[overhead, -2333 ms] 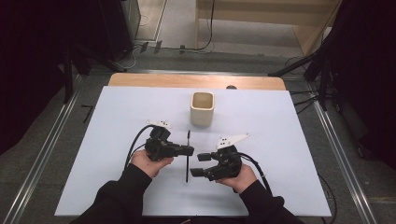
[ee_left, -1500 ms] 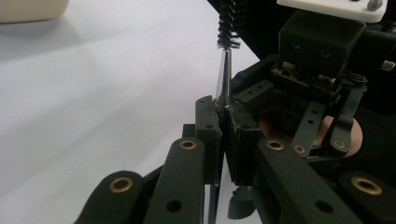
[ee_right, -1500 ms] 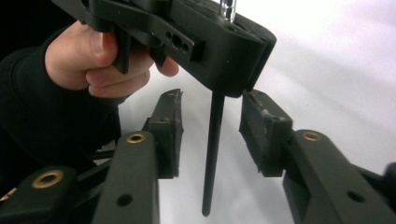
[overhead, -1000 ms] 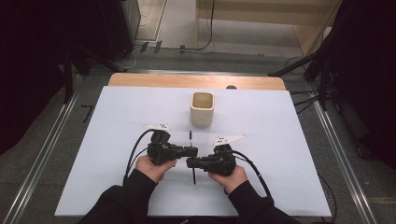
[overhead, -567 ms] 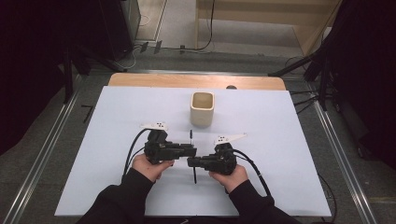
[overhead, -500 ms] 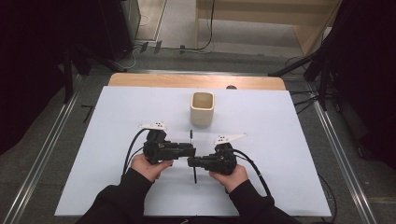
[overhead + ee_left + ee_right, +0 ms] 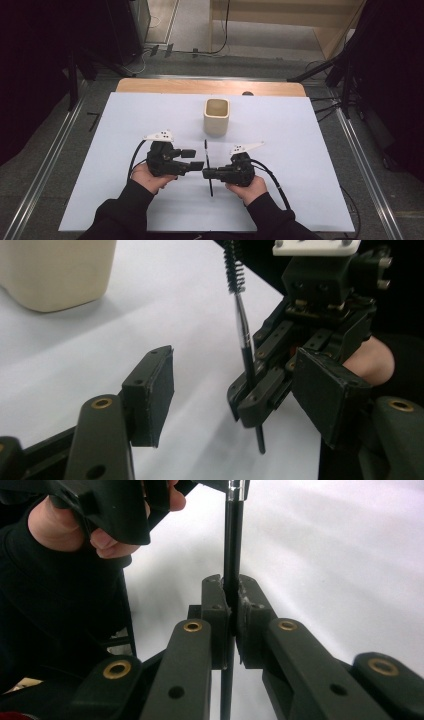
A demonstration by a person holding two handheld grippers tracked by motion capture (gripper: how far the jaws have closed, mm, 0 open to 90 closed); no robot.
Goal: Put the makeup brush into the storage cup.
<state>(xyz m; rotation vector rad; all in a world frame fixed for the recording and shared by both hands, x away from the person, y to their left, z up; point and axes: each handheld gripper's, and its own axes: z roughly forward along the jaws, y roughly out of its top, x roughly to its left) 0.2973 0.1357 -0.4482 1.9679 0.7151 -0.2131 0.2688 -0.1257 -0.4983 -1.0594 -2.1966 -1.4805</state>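
Brush (image 7: 208,167) clamped mid-handle in right claw (image 7: 206,173); left claw (image 7: 196,159) just opened wide, apart

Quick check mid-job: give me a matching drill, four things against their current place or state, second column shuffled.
Things:
1. left gripper
2. right gripper
3. brush
4. cup

States:
A. stands alone at the far middle of the table, nothing touching it
B. clamped by its thin black handle, bristle end toward the cup
C. jaws apart, nothing pressed between them; they have just been opening
D. jaws closed on a thin handle

Pairs: 1-C, 2-D, 3-B, 4-A
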